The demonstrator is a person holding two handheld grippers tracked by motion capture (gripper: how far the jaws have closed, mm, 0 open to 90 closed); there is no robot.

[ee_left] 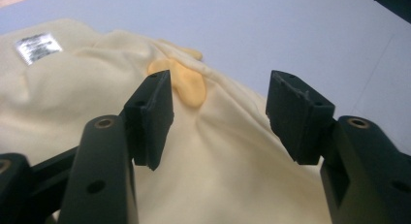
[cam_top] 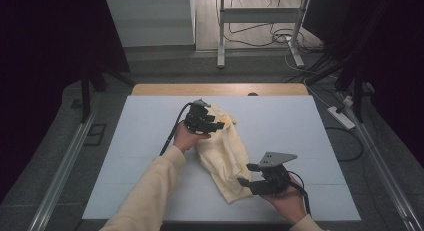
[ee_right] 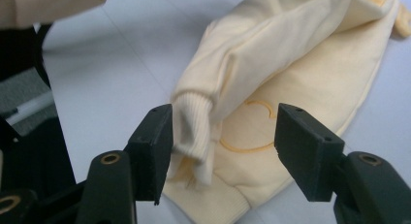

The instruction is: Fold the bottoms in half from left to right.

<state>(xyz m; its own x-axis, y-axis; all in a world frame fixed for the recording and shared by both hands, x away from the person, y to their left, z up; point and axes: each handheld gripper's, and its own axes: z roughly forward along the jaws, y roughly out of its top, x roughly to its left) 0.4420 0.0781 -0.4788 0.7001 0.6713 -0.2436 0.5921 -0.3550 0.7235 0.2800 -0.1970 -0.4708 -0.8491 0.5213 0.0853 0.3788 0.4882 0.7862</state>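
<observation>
One pale yellow sweatshirt [cam_top: 223, 153] lies bunched on the white table [cam_top: 125, 156], its length running diagonally from far left to near right. Its white label [ee_left: 38, 46] is too blurred to read. Left gripper [cam_top: 214, 125] and right gripper [cam_top: 251, 177] are both spread, pinching nothing.

A sweater [cam_top: 224, 151] lies on the mat [cam_top: 300, 126], near its middle, running from the far left toward the near right. The left gripper [cam_top: 212, 125] is over its far end, the right gripper [cam_top: 248, 175] at its near end, beside the cuff [ee_right: 191, 127].
</observation>
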